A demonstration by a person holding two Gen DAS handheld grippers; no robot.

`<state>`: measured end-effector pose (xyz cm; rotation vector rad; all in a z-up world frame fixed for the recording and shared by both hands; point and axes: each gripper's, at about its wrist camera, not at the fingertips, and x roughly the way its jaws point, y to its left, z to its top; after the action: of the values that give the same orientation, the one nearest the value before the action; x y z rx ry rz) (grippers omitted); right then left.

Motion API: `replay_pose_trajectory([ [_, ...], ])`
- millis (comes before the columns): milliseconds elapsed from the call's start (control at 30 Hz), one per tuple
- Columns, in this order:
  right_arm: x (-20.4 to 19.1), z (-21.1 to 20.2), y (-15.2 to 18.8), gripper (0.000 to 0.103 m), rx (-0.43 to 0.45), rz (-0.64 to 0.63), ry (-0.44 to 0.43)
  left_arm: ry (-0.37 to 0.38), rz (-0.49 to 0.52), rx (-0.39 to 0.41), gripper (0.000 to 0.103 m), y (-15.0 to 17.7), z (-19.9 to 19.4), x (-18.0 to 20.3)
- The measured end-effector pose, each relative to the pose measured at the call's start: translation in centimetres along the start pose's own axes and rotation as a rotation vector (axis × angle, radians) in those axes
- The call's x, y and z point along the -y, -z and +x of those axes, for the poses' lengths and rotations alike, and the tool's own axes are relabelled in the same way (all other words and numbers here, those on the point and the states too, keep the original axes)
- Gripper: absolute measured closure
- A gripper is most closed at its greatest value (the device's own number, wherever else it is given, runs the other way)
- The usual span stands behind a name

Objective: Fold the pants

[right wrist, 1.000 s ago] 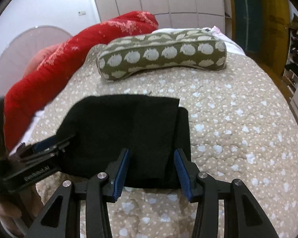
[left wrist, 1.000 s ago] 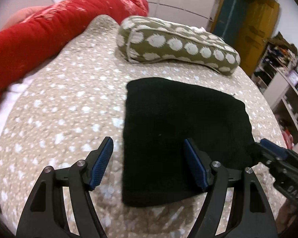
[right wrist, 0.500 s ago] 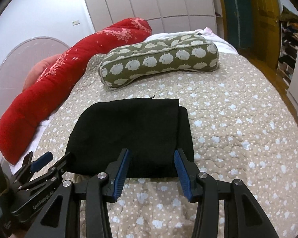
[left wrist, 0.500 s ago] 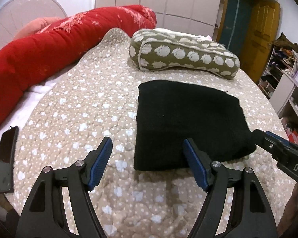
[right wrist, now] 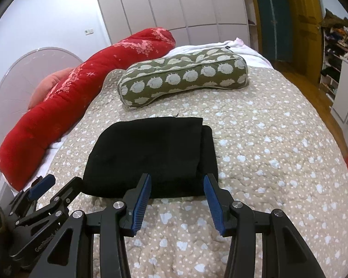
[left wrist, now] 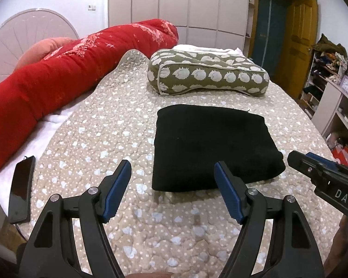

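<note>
The black pants [left wrist: 211, 143] lie folded into a thick rectangle on the beige dotted bedspread [left wrist: 109, 134]; they also show in the right wrist view [right wrist: 150, 153]. My left gripper [left wrist: 172, 173] is open and empty, above the bedspread just short of the pants' near left corner. My right gripper [right wrist: 176, 185] is open and empty, raised just short of the pants' near edge. The right gripper's tip shows in the left wrist view [left wrist: 313, 166] beside the pants' right corner. The left gripper shows at the lower left of the right wrist view [right wrist: 48, 190].
A green patterned pillow [left wrist: 206, 75] lies behind the pants. A long red bolster [left wrist: 58, 78] runs along the bed's left side. A black phone [left wrist: 20, 190] lies at the bed's left edge. Shelves [left wrist: 336, 97] and a yellow door [left wrist: 299, 41] stand to the right.
Both grippers have drawn back and up from the folded pants, which now lie farther ahead. The right gripper's tip has left the pants' right corner. The pants have not moved.
</note>
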<state>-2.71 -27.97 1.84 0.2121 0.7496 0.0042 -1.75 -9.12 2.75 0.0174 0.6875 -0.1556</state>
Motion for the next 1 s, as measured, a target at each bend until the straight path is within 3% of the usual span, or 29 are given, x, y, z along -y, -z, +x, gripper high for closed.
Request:
replay_pose_trajectory([
  [300,-0.7,-1.7,0.2,0.057,0.034,-0.014,-0.026,-0.003,-0.001,0.015,0.029,-0.1,-1.2,0.1],
  [1000,-1.9,-1.2,0.7,0.057,0.009,-0.063,-0.032,-0.01,0.005,0.017,0.029,0.2,-1.8,0.2],
])
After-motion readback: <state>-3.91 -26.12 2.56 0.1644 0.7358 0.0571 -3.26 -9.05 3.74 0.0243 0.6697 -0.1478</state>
